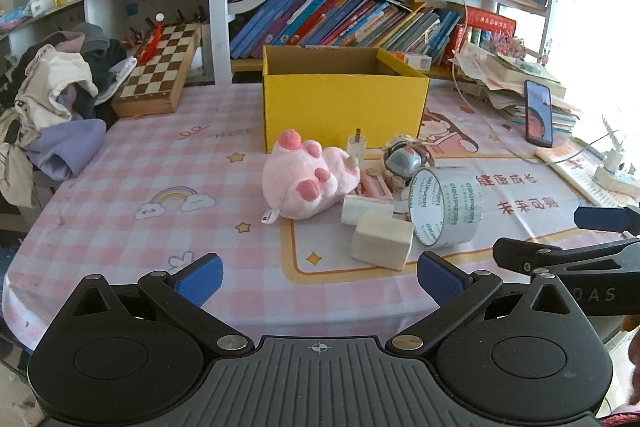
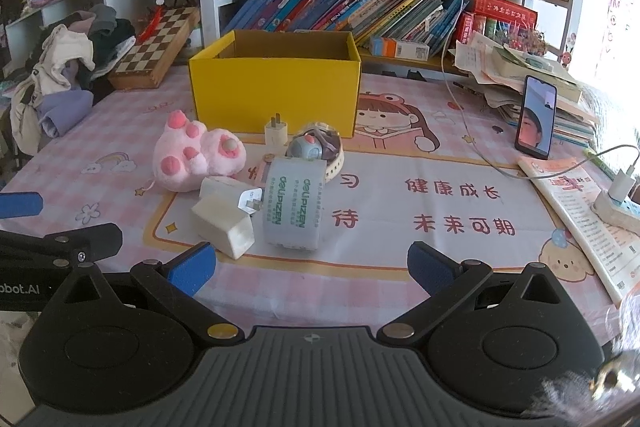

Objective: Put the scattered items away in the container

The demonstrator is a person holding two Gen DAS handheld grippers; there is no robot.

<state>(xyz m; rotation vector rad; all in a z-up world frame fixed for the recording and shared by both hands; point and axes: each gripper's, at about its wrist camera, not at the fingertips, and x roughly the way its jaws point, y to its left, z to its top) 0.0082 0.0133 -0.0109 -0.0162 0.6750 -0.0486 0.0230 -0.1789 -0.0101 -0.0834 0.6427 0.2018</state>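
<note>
Both grippers are hovering level over the near table edge, side by side. The left gripper point(image 1: 319, 277) and right gripper point(image 2: 311, 267) are holding their fingers wide apart, empty. Ahead are lying the tape roll point(image 2: 295, 202), white charger point(image 2: 225, 227) and pink plush point(image 2: 198, 157); beyond those, the yellow box point(image 2: 274, 89).

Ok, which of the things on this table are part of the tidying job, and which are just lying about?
For the job:
yellow box
pink plush paw
tape roll
white charger blocks
small white plug
grey round gadget

Just lying about:
chessboard
pile of clothes
propped phone
books on the shelf
power strip
</note>
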